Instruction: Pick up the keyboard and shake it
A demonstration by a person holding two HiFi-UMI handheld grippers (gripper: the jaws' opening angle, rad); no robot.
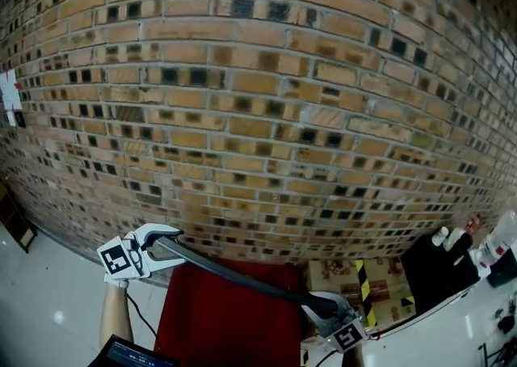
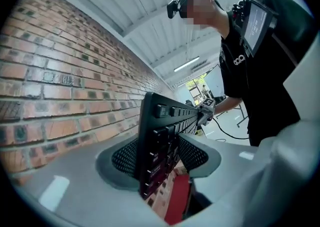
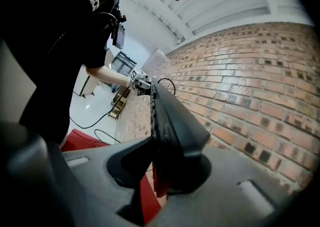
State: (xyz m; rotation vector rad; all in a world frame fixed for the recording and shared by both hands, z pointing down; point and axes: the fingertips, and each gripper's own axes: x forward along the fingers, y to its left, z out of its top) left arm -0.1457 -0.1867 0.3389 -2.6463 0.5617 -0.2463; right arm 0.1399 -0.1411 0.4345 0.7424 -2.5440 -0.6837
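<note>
Keyboard (image 1: 242, 276) is off every surface, carried in the air between the two hand-held grippers, in front of the brick wall (image 1: 258, 115) and above a red surface (image 1: 214, 321). Left gripper (image 1: 161, 246) is clamped on the keyboard's left end. In the left gripper view both meshed pads (image 2: 125, 157) lie against it, one on the back and one on the key side, with no gap showing. Right gripper (image 1: 331, 307) pinches the opposite end the same way. In the right gripper view the jaws sit closed around the dark end of the board. The keyboard stands on its long edge rather than flat, so the head view shows only a thin dark bar slanting from upper left down to lower right. Key side faces the person and the plain back faces the wall. Marker cube (image 1: 117, 259) of the left gripper sits just above the person's left forearm (image 1: 115, 317). A cardboard box with yellow-and-black tape (image 1: 355, 283) stands beside the red surface at its right edge. A white table (image 1: 452, 333) with a black object (image 1: 436, 272) on it is further right. Pale glossy floor (image 1: 48, 309) shows at lower left.
</note>
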